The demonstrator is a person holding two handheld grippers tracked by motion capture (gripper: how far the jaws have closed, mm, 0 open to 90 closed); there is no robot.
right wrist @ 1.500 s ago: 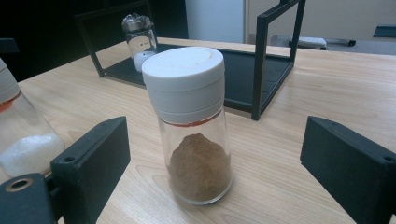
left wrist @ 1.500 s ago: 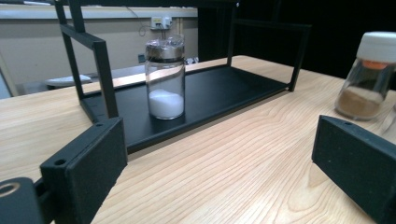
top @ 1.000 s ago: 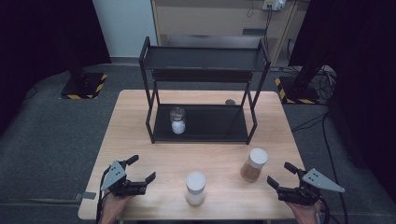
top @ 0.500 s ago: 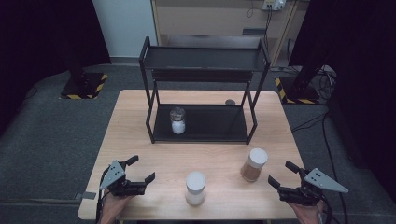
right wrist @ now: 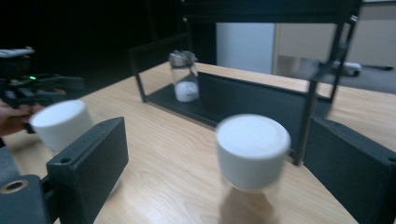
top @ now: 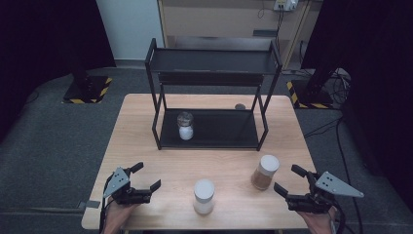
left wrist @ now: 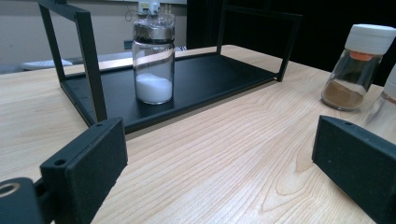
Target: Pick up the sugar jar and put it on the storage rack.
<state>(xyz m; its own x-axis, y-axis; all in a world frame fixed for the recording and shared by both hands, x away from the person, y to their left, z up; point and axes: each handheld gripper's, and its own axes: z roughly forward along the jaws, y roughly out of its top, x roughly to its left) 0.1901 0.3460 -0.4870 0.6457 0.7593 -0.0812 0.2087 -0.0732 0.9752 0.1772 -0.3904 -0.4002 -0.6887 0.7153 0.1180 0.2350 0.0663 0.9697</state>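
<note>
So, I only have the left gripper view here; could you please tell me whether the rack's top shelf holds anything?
Observer: The high view shows the top shelf bare.
Operator: Thanks. Where is the right gripper?
Observer: The right gripper is open near the table's front right corner, its fingers pointing at the brown-spice jar without touching it.
Operator: And the jar cut off at my right edge?
Observer: That is a white-capped jar, upright near the front edge.

Grey carpet floor [top: 58, 141], pale wall [top: 127, 24], wooden cabinet [top: 219, 19] behind.
</note>
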